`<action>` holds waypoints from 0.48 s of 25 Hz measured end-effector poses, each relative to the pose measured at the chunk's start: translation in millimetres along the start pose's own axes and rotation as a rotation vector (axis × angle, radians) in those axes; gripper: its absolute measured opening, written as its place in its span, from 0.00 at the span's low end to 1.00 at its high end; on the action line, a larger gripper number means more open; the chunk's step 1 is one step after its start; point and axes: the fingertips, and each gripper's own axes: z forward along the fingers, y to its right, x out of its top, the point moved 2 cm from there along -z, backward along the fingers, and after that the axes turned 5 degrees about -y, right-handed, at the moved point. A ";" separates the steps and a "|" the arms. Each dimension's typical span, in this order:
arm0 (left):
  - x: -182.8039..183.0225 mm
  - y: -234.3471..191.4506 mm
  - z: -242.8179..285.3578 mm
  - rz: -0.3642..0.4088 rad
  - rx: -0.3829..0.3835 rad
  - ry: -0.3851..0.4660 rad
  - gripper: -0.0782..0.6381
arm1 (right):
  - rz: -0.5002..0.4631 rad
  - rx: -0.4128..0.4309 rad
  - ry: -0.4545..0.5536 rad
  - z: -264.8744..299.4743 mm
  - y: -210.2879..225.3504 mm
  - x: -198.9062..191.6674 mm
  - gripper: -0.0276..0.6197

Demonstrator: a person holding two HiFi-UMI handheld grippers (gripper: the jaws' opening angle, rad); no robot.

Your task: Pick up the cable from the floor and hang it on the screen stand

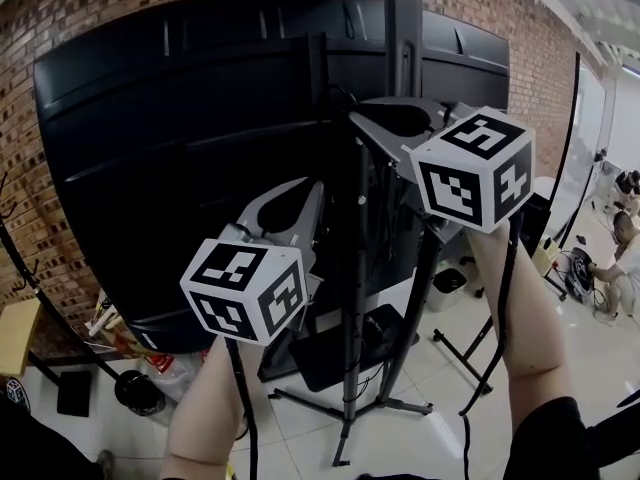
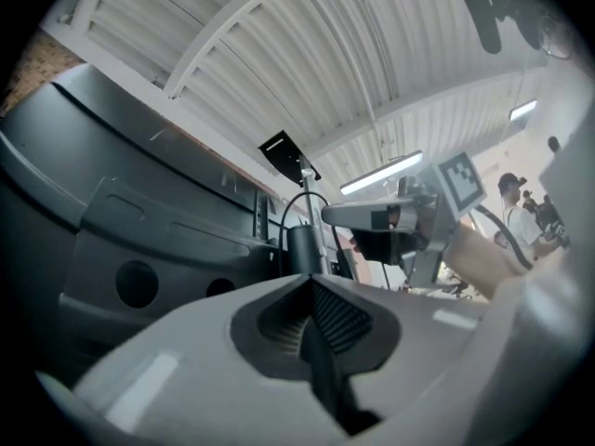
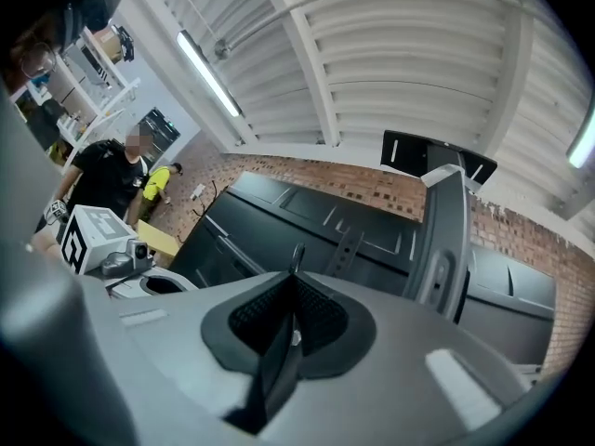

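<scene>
A thin black cable [image 1: 503, 308] hangs from by my right hand toward the floor, and another stretch drops along my left forearm. My left gripper [image 1: 312, 186] points up at the back of the big black screen [image 1: 180, 118]. In the left gripper view its jaws [image 2: 307, 277] are shut, with the cable [image 2: 325, 370] as a dark strip in the seam. My right gripper [image 1: 358, 118] is higher, beside the stand's grey mast [image 1: 403, 18]. It is shut too [image 3: 296, 275], with the cable [image 3: 274, 365] pinched between the pads. The stretch between the two grippers is hidden.
A thin black tripod [image 1: 350, 298] stands in front of the screen, its pole just under my right gripper. A brick wall [image 1: 60, 8] lies behind. On the tiled floor are a small bin [image 1: 448, 286], a wooden box [image 1: 15, 333] and a crouching person [image 1: 625, 253].
</scene>
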 end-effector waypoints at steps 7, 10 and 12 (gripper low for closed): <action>0.2 1.8 8.8 0.009 0.021 0.007 0.12 | 0.015 -0.035 -0.025 0.5 33.5 -6.8 0.07; 2.3 1.8 13.2 0.016 0.031 0.006 0.12 | 0.016 -0.059 -0.044 3.0 49.7 -12.7 0.07; 0.7 0.4 15.5 0.021 0.037 0.003 0.12 | 0.019 -0.076 -0.054 5.2 57.2 -19.7 0.07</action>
